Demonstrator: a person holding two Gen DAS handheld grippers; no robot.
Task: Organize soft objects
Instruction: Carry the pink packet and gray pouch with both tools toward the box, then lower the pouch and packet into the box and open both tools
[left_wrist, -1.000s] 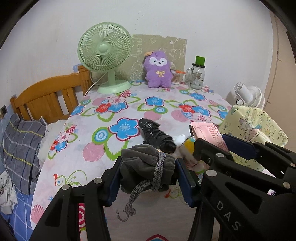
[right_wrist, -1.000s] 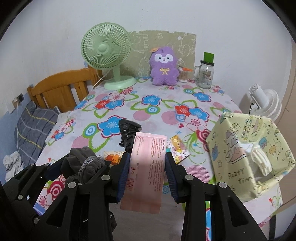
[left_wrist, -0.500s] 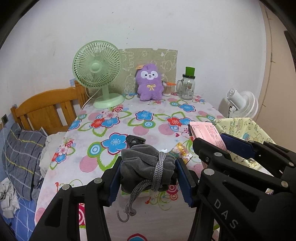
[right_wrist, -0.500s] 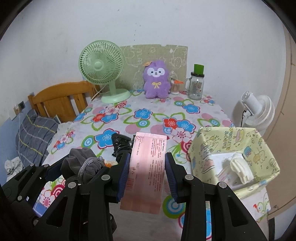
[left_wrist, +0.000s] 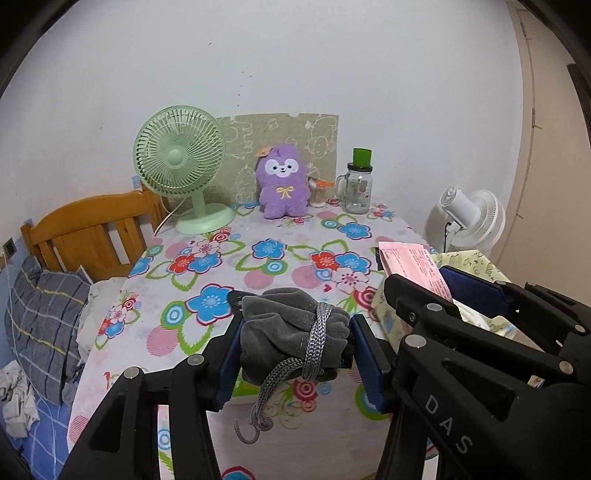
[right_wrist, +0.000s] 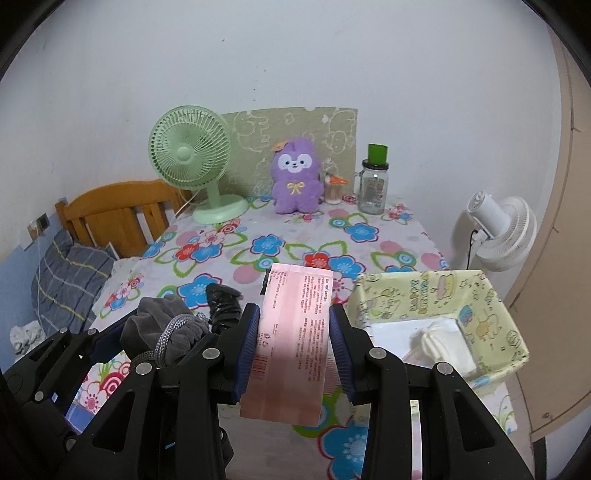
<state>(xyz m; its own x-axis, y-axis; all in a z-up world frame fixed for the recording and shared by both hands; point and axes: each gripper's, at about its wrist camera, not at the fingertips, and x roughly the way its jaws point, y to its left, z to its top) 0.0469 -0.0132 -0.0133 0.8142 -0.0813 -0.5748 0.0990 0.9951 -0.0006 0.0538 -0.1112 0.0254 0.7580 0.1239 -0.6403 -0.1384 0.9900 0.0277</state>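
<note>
On right gripper (left_wrist: 417, 291): "DAS"

Both tools are matte black plastic. The left gripper (left_wrist: 293, 349) has angular, cut-out arms studded with silver screw heads and blue ribbed finger pads (left_wrist: 364, 360). The right gripper (right_wrist: 295, 345) is built alike; white "DAS" lettering marks its side.

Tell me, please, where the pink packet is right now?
The pink packet is clamped in the right tool, held above the table's near edge, left of the yellow fabric box and right of the grey bundle.
</note>
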